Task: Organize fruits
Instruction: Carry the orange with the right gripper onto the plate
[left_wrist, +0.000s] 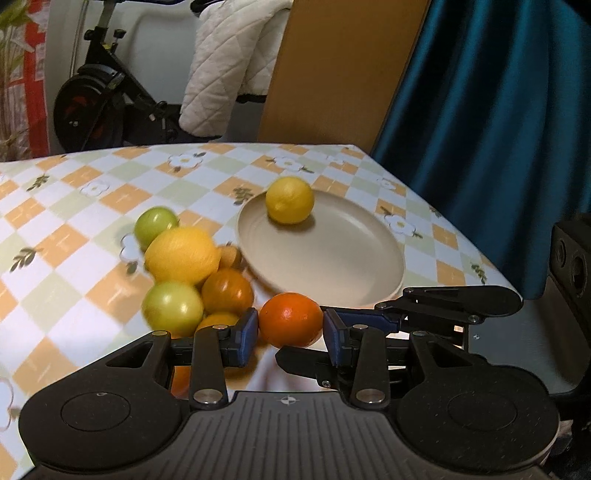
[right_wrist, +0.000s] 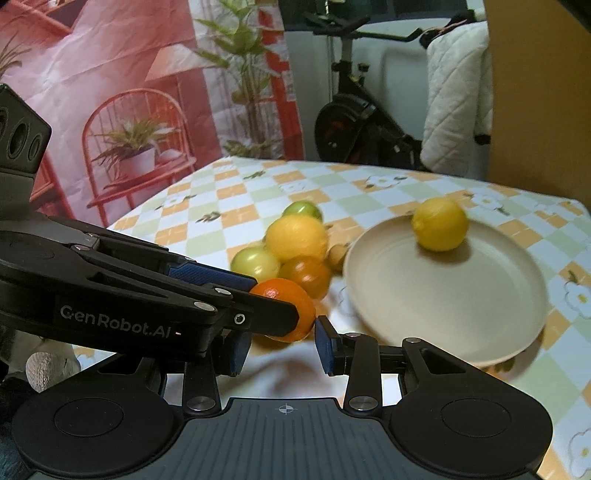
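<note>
An orange (left_wrist: 290, 319) is clamped between the blue jaws of the left gripper (left_wrist: 290, 332), just beside the beige plate (left_wrist: 354, 254). The right gripper (right_wrist: 282, 345) is seen with narrow, empty jaws, the orange lying just beyond them above the bench (left_wrist: 92, 206).

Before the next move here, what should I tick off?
1. Orange gripped by left hand-held gripper: ok, both pads against it.
2. Plate has room: ok, only one lemon on it.
3. Right hand-held gripper empty: ok, nothing between its pads.
4. Orange lifted clear of the tablecloth: cannot tell.
5. Fruit pile out of the way to the plate: ok, it lies to the side.
</note>
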